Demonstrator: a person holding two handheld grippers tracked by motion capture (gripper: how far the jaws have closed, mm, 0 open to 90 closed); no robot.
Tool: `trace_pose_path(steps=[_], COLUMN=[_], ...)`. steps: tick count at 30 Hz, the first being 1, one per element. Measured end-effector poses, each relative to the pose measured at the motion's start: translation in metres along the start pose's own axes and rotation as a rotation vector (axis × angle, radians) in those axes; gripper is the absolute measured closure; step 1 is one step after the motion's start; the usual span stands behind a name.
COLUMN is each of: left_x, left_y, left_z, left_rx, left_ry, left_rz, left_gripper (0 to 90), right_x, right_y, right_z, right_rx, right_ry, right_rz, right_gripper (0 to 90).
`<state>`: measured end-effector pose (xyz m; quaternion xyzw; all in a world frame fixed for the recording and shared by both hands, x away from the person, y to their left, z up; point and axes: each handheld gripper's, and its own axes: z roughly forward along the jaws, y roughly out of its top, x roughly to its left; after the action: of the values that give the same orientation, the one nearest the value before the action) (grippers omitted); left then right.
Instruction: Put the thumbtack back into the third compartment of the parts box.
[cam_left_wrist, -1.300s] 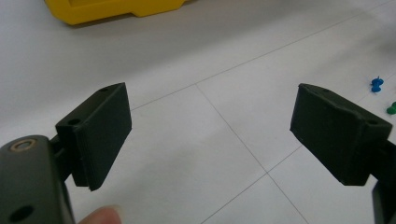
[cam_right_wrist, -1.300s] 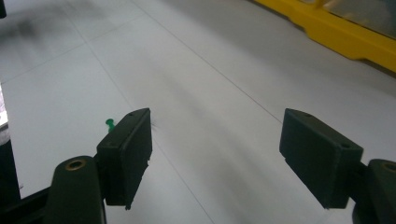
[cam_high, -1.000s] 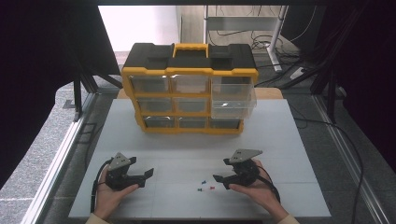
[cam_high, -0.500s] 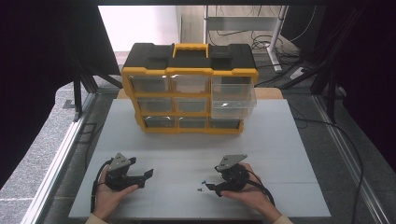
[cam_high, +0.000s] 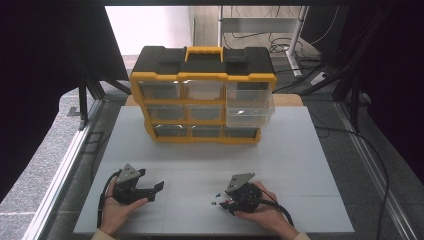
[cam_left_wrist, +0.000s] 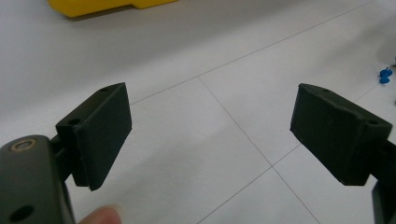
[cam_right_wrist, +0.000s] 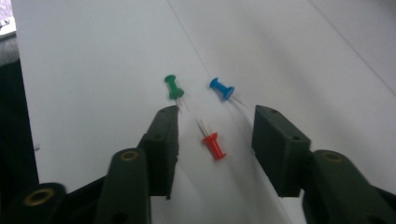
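Three push pins lie on the white table near its front. In the right gripper view the red pin (cam_right_wrist: 214, 144) rests between the two black jaws, apart from both. The green pin (cam_right_wrist: 174, 87) and the blue pin (cam_right_wrist: 222, 88) lie just past the fingertips. My right gripper (cam_right_wrist: 215, 114) is open and low over the table; in the high view it (cam_high: 223, 200) points left at the pins (cam_high: 218, 195). My left gripper (cam_high: 154, 191) rests at the front left, open wide (cam_left_wrist: 210, 107) with nothing between its jaws. A blue pin (cam_left_wrist: 385, 75) shows at its view's right edge.
A yellow and black drawer organizer (cam_high: 202, 95) stands at the back of the table (cam_high: 300, 160). Its clear drawer (cam_high: 249, 112) at the middle right is pulled out. Cables trail from both grippers toward the front edge.
My right gripper has moved left and toward the front edge, so the pins now lie at its jaws. The left gripper has stayed in place.
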<state>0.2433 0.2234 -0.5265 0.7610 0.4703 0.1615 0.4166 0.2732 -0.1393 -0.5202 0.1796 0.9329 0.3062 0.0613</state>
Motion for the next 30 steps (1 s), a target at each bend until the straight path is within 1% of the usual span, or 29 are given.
trace_pose_path(steps=[1, 2, 3, 4, 5, 6, 7, 8, 12, 13, 14, 15, 17, 19, 20, 23, 24, 27, 28, 29, 30], left_x=[0.000, 0.000, 0.000, 0.000, 0.000, 0.000, 0.000, 0.000, 0.000, 0.000, 0.000, 0.000, 0.000, 0.000, 0.000, 0.000, 0.000, 0.000, 0.000, 0.000, 0.000], left_y=[0.000, 0.000, 0.000, 0.000, 0.000, 0.000, 0.000, 0.000, 0.000, 0.000, 0.000, 0.000, 0.000, 0.000, 0.000, 0.000, 0.000, 0.000, 0.000, 0.000, 0.000], left_z=[0.000, 0.000, 0.000, 0.000, 0.000, 0.000, 0.000, 0.000, 0.000, 0.000, 0.000, 0.000, 0.000, 0.000, 0.000, 0.000, 0.000, 0.000, 0.000, 0.000, 0.001], left_rx=[0.001, 0.001, 0.001, 0.002, 0.002, 0.001, 0.001, 0.001, 0.003, 0.003, 0.003, 0.003, 0.002, 0.003, 0.003, 0.003, 0.002, 0.000, 0.000, 0.001, 0.002], left_ry=[0.000, 0.000, 0.000, 0.002, 0.002, 0.001, 0.001, 0.002, 0.003, 0.003, 0.003, 0.003, 0.003, 0.003, 0.002, 0.003, 0.004, 0.005, 0.005, 0.005, 0.005], left_rz=[0.001, 0.001, 0.001, 0.002, 0.002, 0.002, 0.002, 0.002, 0.003, 0.004, 0.004, 0.004, 0.003, 0.004, 0.004, 0.003, 0.003, 0.001, 0.001, 0.001, -0.001], left_gripper=[13.2, 13.2, 13.2, 13.2, 13.2, 13.2, 13.1, 13.1, 13.1, 13.1, 13.1, 13.1, 13.1, 13.1, 13.1, 13.1, 13.1, 13.1, 13.1, 13.1, 13.1], right_x=[0.000, 0.000, 0.000, 0.002, 0.002, 0.003, 0.003, 0.003, 0.002, 0.002, 0.001, 0.000, -0.002, -0.007, -0.009, -0.011, -0.013, -0.015, -0.016, -0.016, -0.018], right_y=[0.000, 0.000, 0.000, 0.001, 0.001, 0.001, 0.001, 0.001, 0.000, 0.000, -0.001, -0.001, -0.001, -0.004, -0.004, -0.005, -0.004, -0.002, -0.001, -0.001, 0.001], right_z=[-0.001, -0.001, -0.001, -0.002, -0.002, -0.003, -0.003, -0.003, -0.003, -0.003, -0.004, -0.005, -0.005, -0.006, -0.007, -0.010, -0.014, -0.024, -0.027, -0.027, -0.037], right_rx=[0.001, 0.001, 0.001, 0.014, 0.014, 0.023, 0.023, 0.028, 0.022, 0.019, 0.011, 0.006, 0.000, -0.004, -0.007, -0.023, -0.050, -0.106, -0.122, -0.122, -0.168], right_ry=[0.005, 0.002, 0.002, -0.004, -0.004, -0.008, -0.008, -0.014, -0.006, -0.003, 0.004, 0.003, -0.001, -0.003, -0.008, -0.003, 0.001, 0.007, 0.010, 0.010, 0.003], right_rz=[-0.010, -0.017, -0.017, -0.001, -0.001, 0.006, 0.006, 0.011, 0.007, 0.021, 0.028, 0.046, 0.048, 0.061, 0.084, 0.093, 0.102, 0.120, 0.126, 0.126, 0.129], right_gripper=[60.3, 63.3, 63.3, 71.2, 71.2, 78.8, 78.8, 81.6, 82.0, 82.1, 84.6, 84.7, 84.7, 84.8, 84.9, 84.9, 84.9, 84.9, 84.9, 84.9, 84.9])
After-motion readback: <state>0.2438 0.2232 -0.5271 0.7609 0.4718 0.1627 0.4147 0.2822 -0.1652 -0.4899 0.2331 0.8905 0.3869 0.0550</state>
